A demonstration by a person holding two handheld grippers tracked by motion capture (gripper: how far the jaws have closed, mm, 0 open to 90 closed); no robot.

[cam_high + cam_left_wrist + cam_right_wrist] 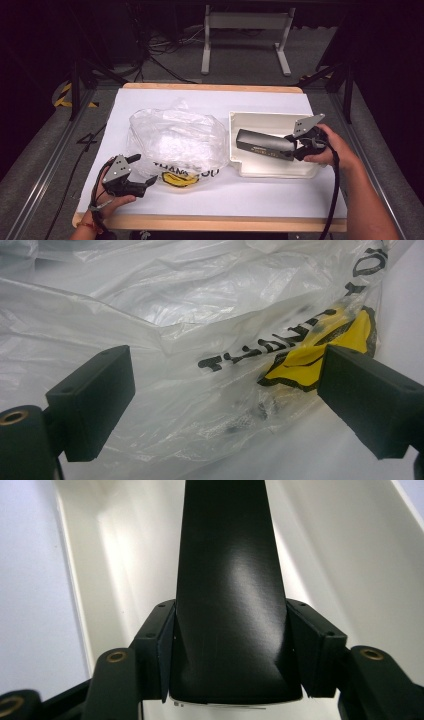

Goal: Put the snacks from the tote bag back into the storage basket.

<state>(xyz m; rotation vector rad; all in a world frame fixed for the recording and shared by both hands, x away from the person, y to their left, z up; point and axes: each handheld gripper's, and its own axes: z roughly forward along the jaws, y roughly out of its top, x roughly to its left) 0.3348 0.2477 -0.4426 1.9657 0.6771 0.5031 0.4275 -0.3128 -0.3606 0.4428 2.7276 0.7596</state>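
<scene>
A long black box (pixel 265 144) lies across the white tray (pixel 260 120) at the right of the table. My right gripper (pixel 296 146) is shut on the box's right end; in the right gripper view both pads (pixel 160 645) squeeze the black box (pixel 227 580) above the tray's floor (pixel 125 545). A crumpled clear plastic bag (pixel 175 142) with black lettering and a yellow mark sits at the table's centre. My left gripper (pixel 142 170) stands open at the bag's lower left edge. In the left gripper view the bag (pixel 200 330) lies just beyond the spread jaws, not held.
White paper (pixel 210 100) covers the wooden tabletop. Behind the table are a white desk frame (pixel 245 35), cables on the floor and dark stands at both sides.
</scene>
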